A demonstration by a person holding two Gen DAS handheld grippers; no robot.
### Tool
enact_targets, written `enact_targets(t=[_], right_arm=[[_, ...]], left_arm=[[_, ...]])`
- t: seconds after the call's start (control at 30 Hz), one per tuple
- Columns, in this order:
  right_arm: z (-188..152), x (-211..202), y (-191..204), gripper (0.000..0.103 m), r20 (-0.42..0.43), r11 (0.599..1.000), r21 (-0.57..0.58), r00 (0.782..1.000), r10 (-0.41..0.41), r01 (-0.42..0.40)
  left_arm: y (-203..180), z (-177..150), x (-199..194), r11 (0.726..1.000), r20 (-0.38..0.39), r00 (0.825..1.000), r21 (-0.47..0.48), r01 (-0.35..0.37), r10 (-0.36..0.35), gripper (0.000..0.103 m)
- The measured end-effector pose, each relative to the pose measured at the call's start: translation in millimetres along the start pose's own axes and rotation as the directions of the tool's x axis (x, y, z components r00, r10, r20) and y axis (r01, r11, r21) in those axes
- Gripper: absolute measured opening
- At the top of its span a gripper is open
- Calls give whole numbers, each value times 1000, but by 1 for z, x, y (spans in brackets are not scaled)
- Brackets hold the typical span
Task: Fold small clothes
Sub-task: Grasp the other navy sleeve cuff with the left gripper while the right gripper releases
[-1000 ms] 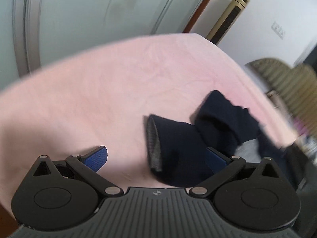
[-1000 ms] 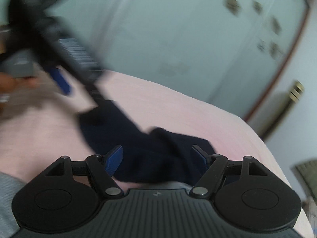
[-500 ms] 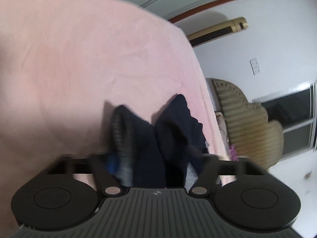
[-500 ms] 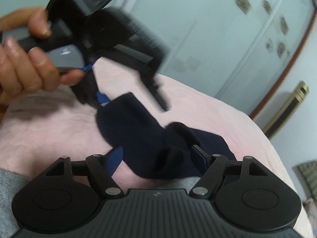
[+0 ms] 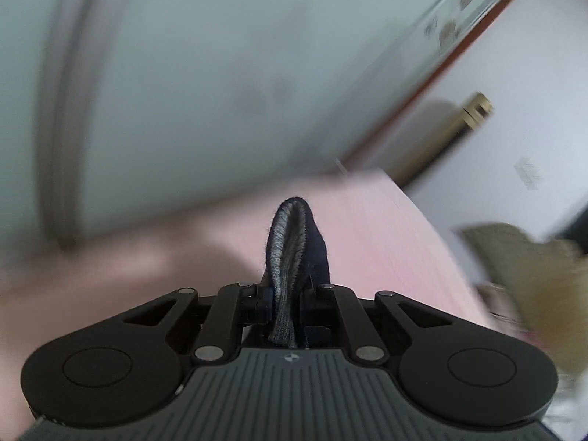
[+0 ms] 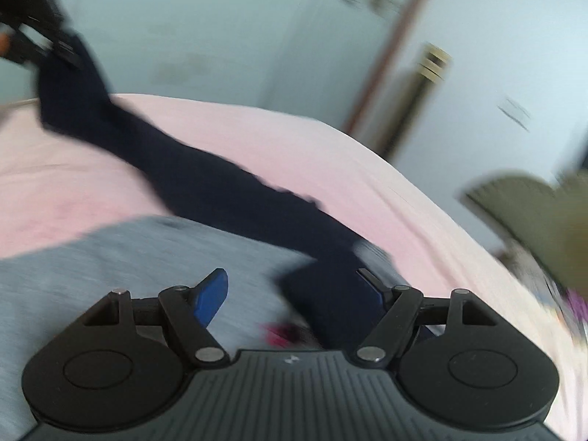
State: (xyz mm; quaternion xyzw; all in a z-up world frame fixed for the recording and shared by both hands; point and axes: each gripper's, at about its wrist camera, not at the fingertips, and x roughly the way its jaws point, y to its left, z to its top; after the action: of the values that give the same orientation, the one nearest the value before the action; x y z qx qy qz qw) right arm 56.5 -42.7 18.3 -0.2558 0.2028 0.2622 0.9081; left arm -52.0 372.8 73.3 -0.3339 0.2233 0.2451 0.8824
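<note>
A dark navy sock (image 6: 205, 180) with a grey inner cuff stretches across the pink bed cover (image 6: 294, 136). My left gripper (image 5: 290, 294) is shut on the sock's cuff (image 5: 290, 242), which sticks up between the jaws. In the right wrist view the left gripper (image 6: 44, 44) holds that end lifted at the upper left. The sock's other end hangs down in front of my right gripper (image 6: 297, 290), which is open, with the sock's lower end between its blue fingers (image 6: 211, 294).
A grey garment (image 6: 110, 268) lies on the bed under my right gripper. A pale wardrobe (image 5: 183, 92) stands behind the bed. A beige padded chair (image 6: 533, 220) is at the right, past the bed's edge. A pink scrap (image 6: 279, 330) shows near the right gripper.
My left gripper closed on the sock's cuff and lifted it up and to the left. The sock went from crumpled to stretched out. My right gripper stayed open and swung right.
</note>
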Motion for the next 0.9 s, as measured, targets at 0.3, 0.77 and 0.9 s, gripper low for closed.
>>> enact_targets(t=[0.3, 0.77, 0.9], right_arm=[[-32, -5, -65, 76, -92, 959, 251, 990, -110, 129], [-65, -36, -108, 77, -149, 875, 421, 970, -194, 240], [-76, -44, -118, 77, -175, 849, 457, 963, -205, 264]], left_arm=[[-112, 45, 10, 964, 146, 988, 248, -94, 58, 12], [-331, -161, 32, 747, -382, 881, 490, 450, -281, 12], [-348, -222, 51, 716, -466, 851, 508, 480, -240, 13]])
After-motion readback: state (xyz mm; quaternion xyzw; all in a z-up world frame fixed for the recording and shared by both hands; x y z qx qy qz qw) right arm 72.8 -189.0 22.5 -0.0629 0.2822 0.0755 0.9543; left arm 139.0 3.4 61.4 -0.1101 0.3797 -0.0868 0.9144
